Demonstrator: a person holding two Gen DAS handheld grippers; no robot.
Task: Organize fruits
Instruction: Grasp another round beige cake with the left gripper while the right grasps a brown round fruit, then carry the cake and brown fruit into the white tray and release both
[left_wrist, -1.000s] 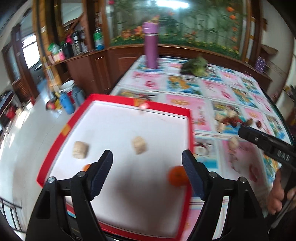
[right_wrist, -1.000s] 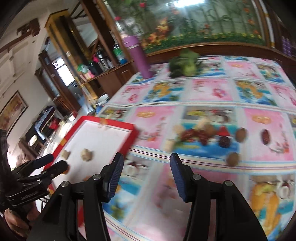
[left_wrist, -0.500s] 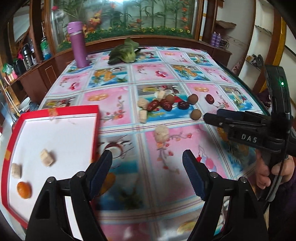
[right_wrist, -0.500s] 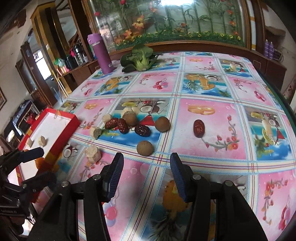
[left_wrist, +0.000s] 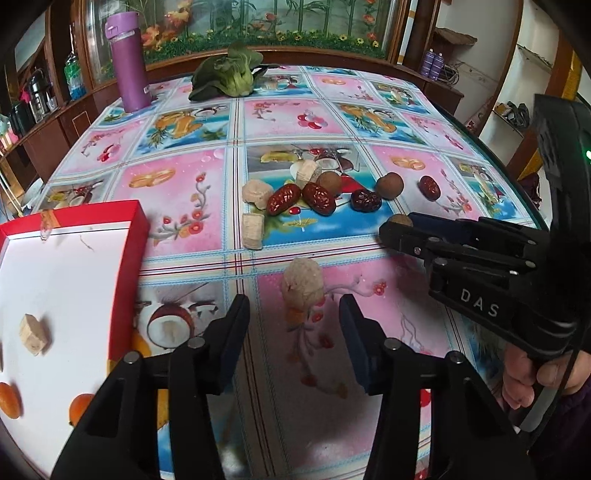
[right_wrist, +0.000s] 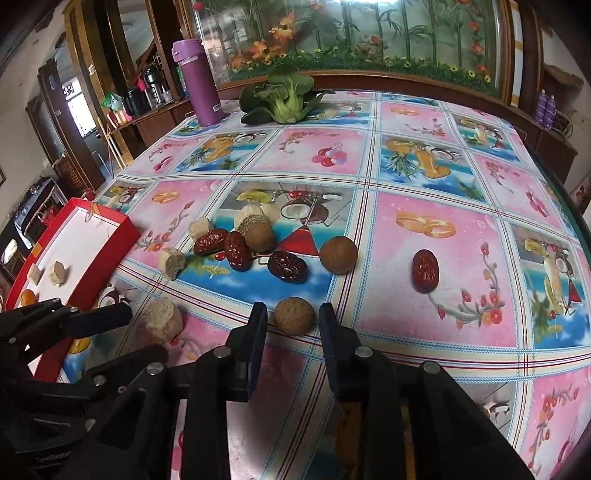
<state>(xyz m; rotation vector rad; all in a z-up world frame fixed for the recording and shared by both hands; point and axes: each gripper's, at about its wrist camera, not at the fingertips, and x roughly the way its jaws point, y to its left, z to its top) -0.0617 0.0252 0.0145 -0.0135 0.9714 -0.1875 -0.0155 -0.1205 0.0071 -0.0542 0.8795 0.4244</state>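
The right gripper (right_wrist: 290, 317) is being held open around a longan (right_wrist: 294, 316) on the table (right_wrist: 424, 206). The left gripper (left_wrist: 294, 314) is being held open before a pale chunk (left_wrist: 303, 282), beside the tray (left_wrist: 125, 266).

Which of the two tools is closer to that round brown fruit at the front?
Right. The right tool has its fingers either side of the round brown fruit; the left tool faces the pale chunk instead.

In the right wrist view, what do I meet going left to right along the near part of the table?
Red tray → pale chunk → round brown fruit between the right tool's fingers → lone red date.
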